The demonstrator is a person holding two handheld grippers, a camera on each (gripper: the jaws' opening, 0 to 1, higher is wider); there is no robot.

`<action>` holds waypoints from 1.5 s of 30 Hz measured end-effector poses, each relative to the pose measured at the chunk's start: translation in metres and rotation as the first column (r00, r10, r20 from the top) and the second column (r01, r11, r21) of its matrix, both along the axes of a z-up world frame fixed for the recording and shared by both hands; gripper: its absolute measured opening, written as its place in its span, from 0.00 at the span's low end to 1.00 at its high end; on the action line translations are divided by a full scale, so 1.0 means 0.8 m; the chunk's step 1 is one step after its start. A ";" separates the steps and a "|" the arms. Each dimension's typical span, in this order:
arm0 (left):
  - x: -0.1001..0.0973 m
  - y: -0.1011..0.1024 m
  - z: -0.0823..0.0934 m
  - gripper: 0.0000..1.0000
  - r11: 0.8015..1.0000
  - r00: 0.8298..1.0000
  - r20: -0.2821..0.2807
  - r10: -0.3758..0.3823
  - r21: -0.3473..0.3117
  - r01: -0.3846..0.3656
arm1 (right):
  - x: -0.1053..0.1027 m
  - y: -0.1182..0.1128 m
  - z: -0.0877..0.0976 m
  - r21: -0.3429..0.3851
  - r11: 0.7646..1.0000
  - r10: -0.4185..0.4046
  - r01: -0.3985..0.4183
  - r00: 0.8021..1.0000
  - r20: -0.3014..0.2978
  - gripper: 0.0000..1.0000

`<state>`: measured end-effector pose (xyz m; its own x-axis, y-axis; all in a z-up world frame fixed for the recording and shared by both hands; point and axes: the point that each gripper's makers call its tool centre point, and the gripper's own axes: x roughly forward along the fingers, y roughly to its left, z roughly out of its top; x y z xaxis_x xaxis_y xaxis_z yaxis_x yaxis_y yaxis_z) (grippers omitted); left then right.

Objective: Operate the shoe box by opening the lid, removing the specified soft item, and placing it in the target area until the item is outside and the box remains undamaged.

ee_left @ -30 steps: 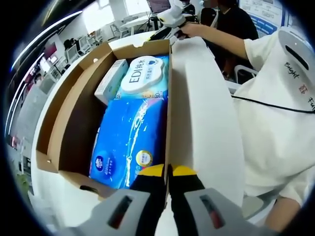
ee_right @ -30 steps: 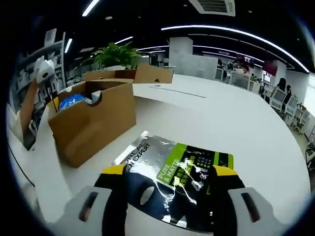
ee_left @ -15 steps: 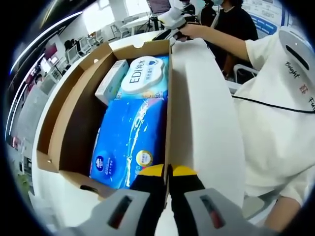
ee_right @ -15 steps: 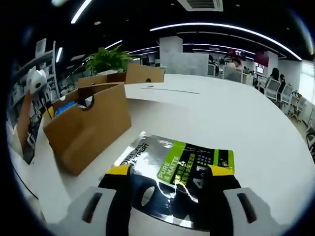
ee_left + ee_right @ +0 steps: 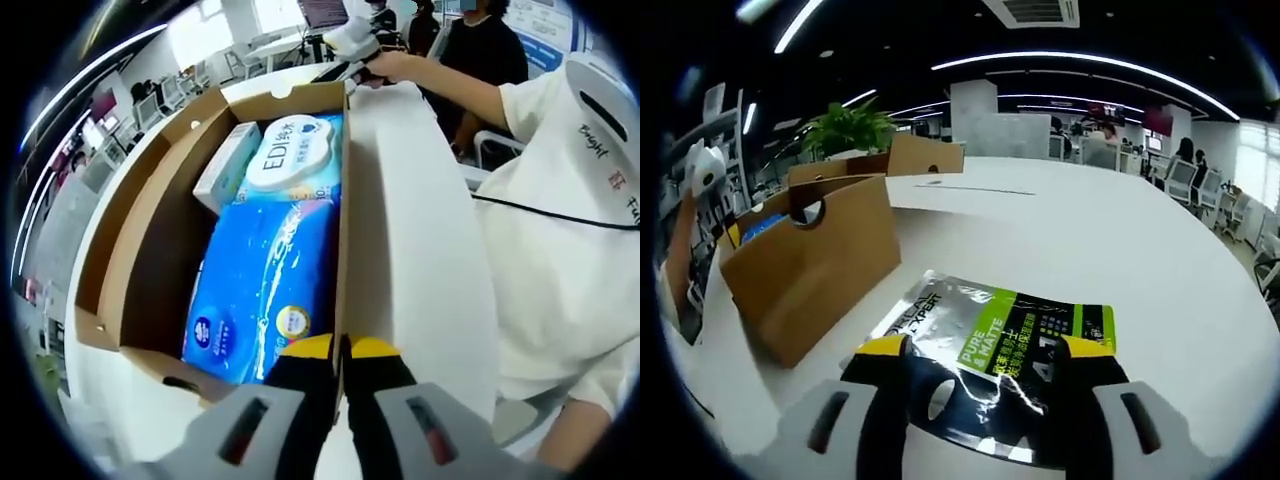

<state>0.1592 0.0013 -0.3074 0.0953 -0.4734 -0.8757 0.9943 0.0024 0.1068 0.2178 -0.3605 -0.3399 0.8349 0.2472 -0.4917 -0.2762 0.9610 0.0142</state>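
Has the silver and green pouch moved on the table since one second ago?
Cannot tell. The pouch lies flat between the right gripper's open fingers, as before; the cardboard box shifted in the view, so the camera moved.

Packs point(image 5: 265, 285) crowd the open box point(image 5: 130, 230); bare table point(image 5: 1120, 250) lies beyond the pouch point(image 5: 1000, 345).

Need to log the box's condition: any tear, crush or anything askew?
Nothing stands out. The shoe box walls look straight and untorn, the blue tissue pack lies flat inside, and the left gripper pinches the box edge. The silver-green pouch lies flat on the table.
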 end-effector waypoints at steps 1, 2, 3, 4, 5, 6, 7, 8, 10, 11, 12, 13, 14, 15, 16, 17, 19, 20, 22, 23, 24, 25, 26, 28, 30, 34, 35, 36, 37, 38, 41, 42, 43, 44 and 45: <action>-0.001 0.000 0.000 0.02 1.000 1.000 -0.002 0.004 0.001 -0.004 | -0.001 0.001 0.000 0.000 1.000 -0.001 0.001 1.000 0.000 0.59; -0.001 0.000 0.000 0.02 1.000 1.000 -0.003 0.005 0.001 -0.005 | -0.001 0.002 0.000 0.000 1.000 0.001 -0.001 1.000 0.000 0.59; -0.002 0.000 0.000 0.02 1.000 1.000 -0.004 0.007 0.001 -0.007 | -0.001 0.002 0.000 0.000 1.000 0.002 -0.002 1.000 0.000 0.59; -0.002 0.000 0.000 0.02 1.000 1.000 -0.004 0.009 0.001 -0.009 | -0.001 0.002 0.000 -0.001 1.000 0.003 -0.003 1.000 -0.001 0.59; -0.001 0.000 0.000 0.02 1.000 1.000 -0.005 0.010 0.002 -0.010 | 0.000 0.002 0.000 0.001 1.000 0.008 -0.008 1.000 -0.001 0.59; -0.002 0.000 0.000 0.02 1.000 1.000 -0.003 0.007 0.001 -0.007 | 0.000 0.001 0.000 0.002 1.000 0.012 -0.012 1.000 -0.002 0.59; -0.002 0.000 0.000 0.02 1.000 1.000 -0.003 0.008 0.001 -0.008 | 0.000 0.002 0.000 0.001 1.000 0.013 -0.013 1.000 -0.003 0.59; -0.002 0.000 0.000 0.02 1.000 1.000 -0.003 0.007 0.000 -0.007 | 0.000 0.002 0.000 0.000 1.000 0.016 -0.016 1.000 -0.001 0.59; -0.002 0.000 0.000 0.02 1.000 1.000 -0.005 0.007 -0.001 -0.007 | 0.000 0.002 0.000 -0.002 1.000 0.017 -0.017 1.000 -0.003 0.60; -0.002 0.000 0.000 0.02 1.000 1.000 -0.006 0.007 -0.001 -0.007 | 0.001 0.002 0.001 -0.002 1.000 0.017 -0.017 1.000 -0.002 0.65; -0.003 0.000 0.000 0.02 1.000 1.000 -0.008 0.007 -0.001 -0.007 | 0.004 0.001 0.005 -0.001 1.000 0.010 -0.010 1.000 0.019 0.69; -0.003 0.000 0.000 0.02 1.000 1.000 -0.009 0.007 -0.001 -0.007 | 0.012 -0.003 0.020 0.016 1.000 -0.016 0.015 0.995 0.094 0.71; -0.003 0.000 0.000 0.02 1.000 1.000 -0.009 0.006 -0.001 -0.006 | 0.011 0.000 0.031 0.034 0.999 -0.010 0.005 0.992 0.127 0.70; -0.003 0.000 0.000 0.02 1.000 1.000 -0.009 0.007 0.000 -0.007 | 0.010 0.002 0.046 0.072 0.997 -0.012 -0.001 0.986 0.166 0.70; -0.003 0.000 0.000 0.02 1.000 1.000 -0.008 0.006 -0.001 -0.006 | 0.009 0.001 0.054 0.094 0.996 -0.025 0.008 0.983 0.180 0.70; -0.002 0.000 0.000 0.02 1.000 1.000 -0.008 0.006 -0.002 -0.006 | 0.008 -0.001 0.061 0.103 0.995 -0.030 0.010 0.980 0.196 0.68; -0.002 0.000 0.000 0.02 1.000 1.000 -0.008 0.005 -0.002 -0.005 | 0.004 -0.008 0.069 0.099 0.995 -0.039 0.020 0.979 0.198 0.64; -0.002 0.000 0.000 0.02 1.000 1.000 -0.009 0.005 -0.002 -0.005 | 0.002 -0.012 0.073 0.102 0.994 -0.053 0.034 0.979 0.195 0.62; -0.001 0.000 0.000 0.02 1.000 1.000 -0.009 0.007 -0.002 -0.007 | -0.001 -0.016 0.080 0.120 0.992 -0.064 0.040 0.977 0.204 0.57; -0.001 0.000 0.000 0.02 1.000 1.000 -0.008 0.006 -0.002 -0.006 | -0.003 -0.016 0.082 0.128 0.991 -0.066 0.040 0.977 0.205 0.56; -0.001 0.000 0.000 0.02 1.000 1.000 -0.008 0.005 -0.002 -0.005 | -0.005 -0.016 0.085 0.134 0.990 -0.065 0.037 0.975 0.211 0.56; -0.001 0.000 0.000 0.02 1.000 1.000 -0.009 0.006 -0.002 -0.006 | -0.006 -0.016 0.088 0.137 0.990 -0.062 0.033 0.974 0.220 0.56; -0.001 0.000 0.000 0.02 1.000 1.000 -0.010 0.006 -0.001 -0.006 | -0.007 -0.016 0.091 0.134 0.990 -0.060 0.030 0.973 0.225 0.54; -0.001 -0.001 -0.002 0.02 1.000 1.000 -0.009 0.001 0.003 -0.001 | -0.013 -0.012 0.100 0.091 0.996 -0.030 0.008 0.970 0.241 0.49; -0.002 -0.001 -0.002 0.02 1.000 1.000 -0.008 -0.001 0.003 0.001 | -0.015 -0.010 0.111 0.068 0.998 -0.021 0.003 0.964 0.263 0.50; -0.002 -0.001 -0.002 0.02 1.000 1.000 -0.016 0.008 0.006 -0.008 | -0.020 0.000 0.125 0.044 0.999 0.001 -0.014 0.962 0.273 0.49; -0.002 -0.001 -0.002 0.02 1.000 1.000 -0.018 0.014 0.007 -0.013 | -0.021 0.003 0.129 0.042 0.999 0.004 -0.016 0.960 0.280 0.49; -0.002 -0.001 -0.002 0.03 1.000 1.000 -0.018 0.015 0.008 -0.015 | -0.022 0.004 0.132 0.039 0.999 0.008 -0.020 0.958 0.286 0.50; -0.001 -0.001 -0.002 0.03 1.000 1.000 -0.017 0.015 0.010 -0.015 | -0.023 0.007 0.134 0.034 0.999 0.014 -0.025 0.957 0.289 0.50; -0.001 -0.001 -0.002 0.03 1.000 1.000 -0.015 0.018 0.014 -0.018 | -0.024 0.009 0.133 0.021 0.999 0.025 -0.032 0.957 0.289 0.51; -0.002 0.000 -0.003 0.03 1.000 1.000 0.003 0.008 0.030 -0.009 | -0.033 0.009 0.117 0.008 0.999 0.031 -0.034 0.967 0.253 0.52; -0.002 0.001 -0.003 0.03 1.000 1.000 0.003 0.009 0.029 -0.009 | -0.034 0.010 0.113 0.007 0.999 0.033 -0.036 0.967 0.252 0.53; -0.002 0.001 -0.003 0.03 1.000 1.000 -0.002 0.007 0.028 -0.007 | -0.035 0.010 0.112 0.005 0.999 0.037 -0.040 0.966 0.255 0.53; -0.002 0.001 -0.003 0.03 1.000 1.000 -0.012 0.010 0.029 -0.010 | -0.036 0.010 0.114 0.012 0.999 0.033 -0.037 0.965 0.262 0.54; -0.002 0.001 -0.003 0.03 0.999 0.999 -0.031 0.019 0.033 -0.018 | -0.037 0.010 0.117 0.028 0.999 0.022 -0.031 0.962 0.273 0.55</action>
